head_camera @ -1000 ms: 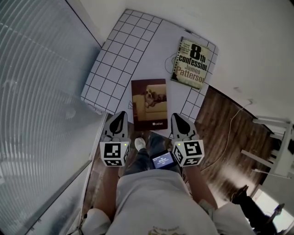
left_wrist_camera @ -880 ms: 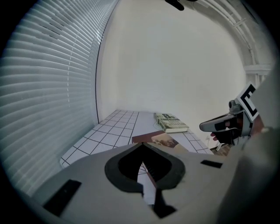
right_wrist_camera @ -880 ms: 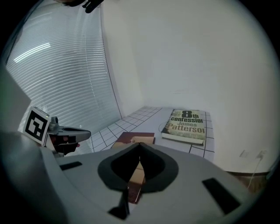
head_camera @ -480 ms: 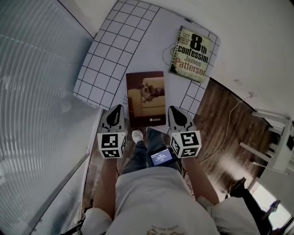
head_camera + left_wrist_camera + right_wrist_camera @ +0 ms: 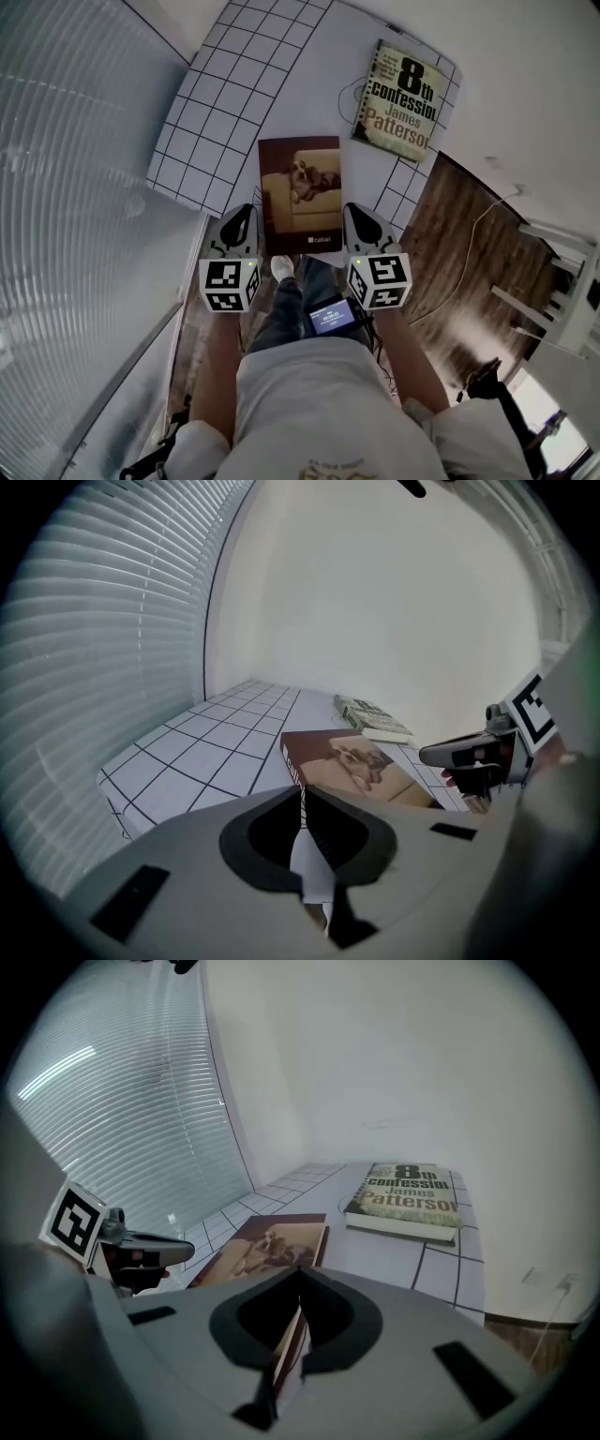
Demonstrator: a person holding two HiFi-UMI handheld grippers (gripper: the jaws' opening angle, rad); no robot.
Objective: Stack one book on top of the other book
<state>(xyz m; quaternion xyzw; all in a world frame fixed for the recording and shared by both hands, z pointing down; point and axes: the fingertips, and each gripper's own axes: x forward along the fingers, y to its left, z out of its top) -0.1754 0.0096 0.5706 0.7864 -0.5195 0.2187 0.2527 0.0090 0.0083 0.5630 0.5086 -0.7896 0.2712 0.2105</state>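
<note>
1. Bench (image 5: 211,103): white top ruled with a black grid. It stands against a pale wall, with slatted window blinds (image 5: 75,187) on the left and dark wooden floor (image 5: 459,281) on the right.
2. Brown softcover book with a dog on a pale sofa on its cover (image 5: 300,192) lies flat and face up, its near end at the bench's near edge. Its long side runs away from the person.
3. Thick pale-green paperback with black and red title lettering (image 5: 403,94) lies flat at the far right corner of the bench. It is well apart from the brown book and not stacked on it.
4. Left gripper (image 5: 239,216): jaws together with nothing between them. It is angled downward, its tip just beside the brown book's near left corner; contact cannot be told.
5. Right gripper (image 5: 360,216): jaws together and empty, at the same tilt. Its tip sits just beside the book's near right corner.
6. Brown book sits between the two grippers, which stand level with each other. Their marker cubes face up toward the head camera.
7. Person below wears a white shirt, jeans and a pale shoe (image 5: 281,268). A small lit screen device (image 5: 330,319) sits at the waist.
</note>
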